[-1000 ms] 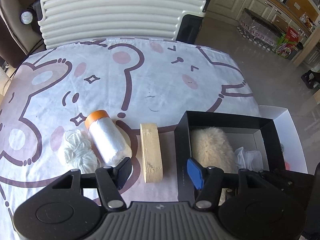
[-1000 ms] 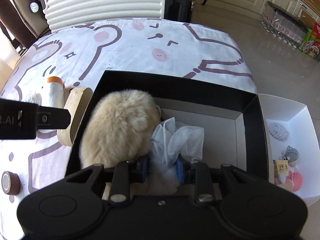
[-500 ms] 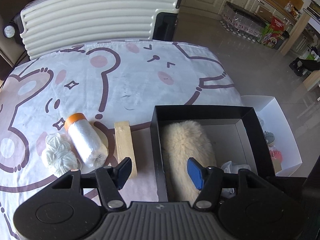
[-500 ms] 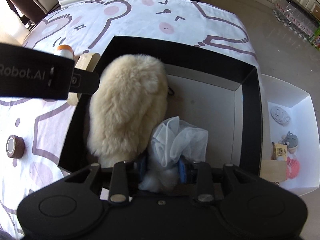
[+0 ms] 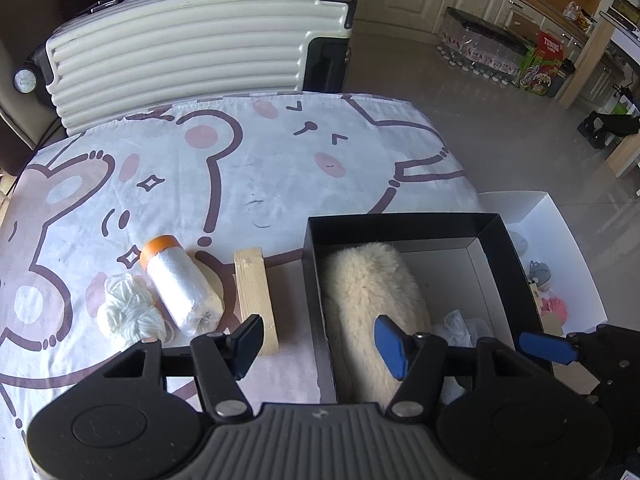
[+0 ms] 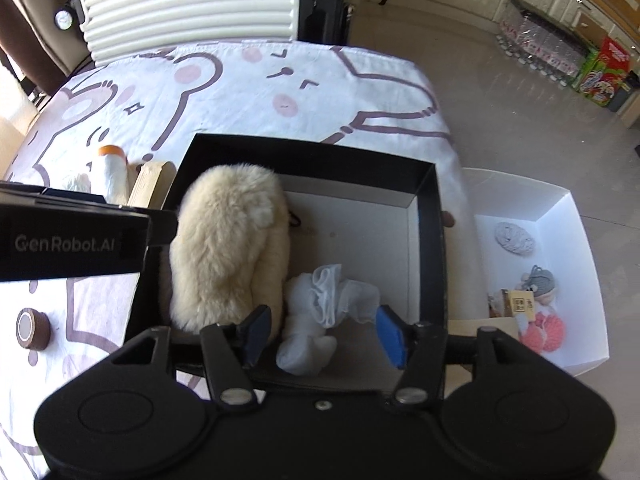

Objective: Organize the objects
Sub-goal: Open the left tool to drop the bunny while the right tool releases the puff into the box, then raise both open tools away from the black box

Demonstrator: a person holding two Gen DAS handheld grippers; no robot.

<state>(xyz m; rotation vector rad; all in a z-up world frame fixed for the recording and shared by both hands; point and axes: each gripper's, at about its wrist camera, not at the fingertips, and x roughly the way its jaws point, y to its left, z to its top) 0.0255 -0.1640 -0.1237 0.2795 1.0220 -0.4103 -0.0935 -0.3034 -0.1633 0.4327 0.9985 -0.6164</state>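
Note:
A black box (image 6: 428, 216) sits on the cartoon-print cloth and holds a cream fluffy item (image 6: 228, 248) and a white mesh bundle (image 6: 324, 312). My right gripper (image 6: 324, 338) is open just above the bundle, which lies loose between its fingers. My left gripper (image 5: 320, 344) is open and empty over the box's left wall (image 5: 316, 288), above the fluffy item (image 5: 368, 292). To the left on the cloth lie a wooden block (image 5: 256, 292), a plastic roll with an orange cap (image 5: 180, 288) and a white yarn ball (image 5: 128, 314).
A white tray (image 6: 560, 216) right of the box holds small knitted toys. A brown round cap (image 6: 32, 328) lies on the cloth at the left. A ribbed cream suitcase (image 5: 192, 48) stands behind the table. The floor drops off to the right.
My right gripper has opened and let go of the white mesh bundle, which now rests in the box. Both grippers have pulled back and up a little.

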